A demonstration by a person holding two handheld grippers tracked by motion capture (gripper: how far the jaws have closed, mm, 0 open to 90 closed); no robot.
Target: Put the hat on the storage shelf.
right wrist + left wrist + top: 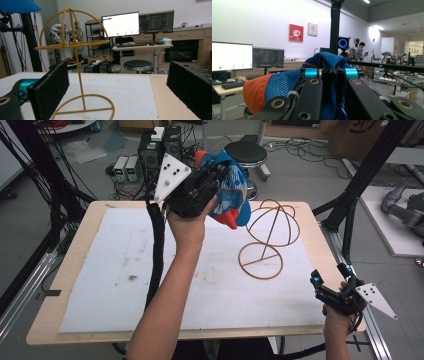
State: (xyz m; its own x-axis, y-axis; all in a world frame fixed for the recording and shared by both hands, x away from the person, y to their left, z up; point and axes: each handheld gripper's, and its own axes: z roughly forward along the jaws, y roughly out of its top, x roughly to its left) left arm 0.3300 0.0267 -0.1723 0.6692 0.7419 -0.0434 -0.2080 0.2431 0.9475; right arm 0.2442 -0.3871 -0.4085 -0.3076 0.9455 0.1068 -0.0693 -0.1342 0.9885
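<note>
1. In the high view, the nearest thing is the right gripper, low in the lower right corner of the picture. It sits at the right edge of the table. Its jaws stand wide apart, and nothing is between them. In the right gripper view, the two black pads frame the stand with open space on each side.

2. A bit farther up, in the middle right of the high view, is the wire hat stand. It stands upright on the white mat. It has a flat ring at the bottom, a thin post, and a round dome on top. Its long line goes straight up.

3. Farther still, in the upper middle of the high view, is the left gripper. It is lifted well above the table. Its jaws are squeezed tight on the cap, which is blue with orange parts. In the left gripper view, the blue cloth is pinched between the jaws, and the orange part hangs at the lower left.

4. The cap hangs just to the upper left of the dome. It is near the dome but not touching it.

5. I think the next move is to bring the cap right and down onto the dome. The left hand is the closer one for that.
</note>
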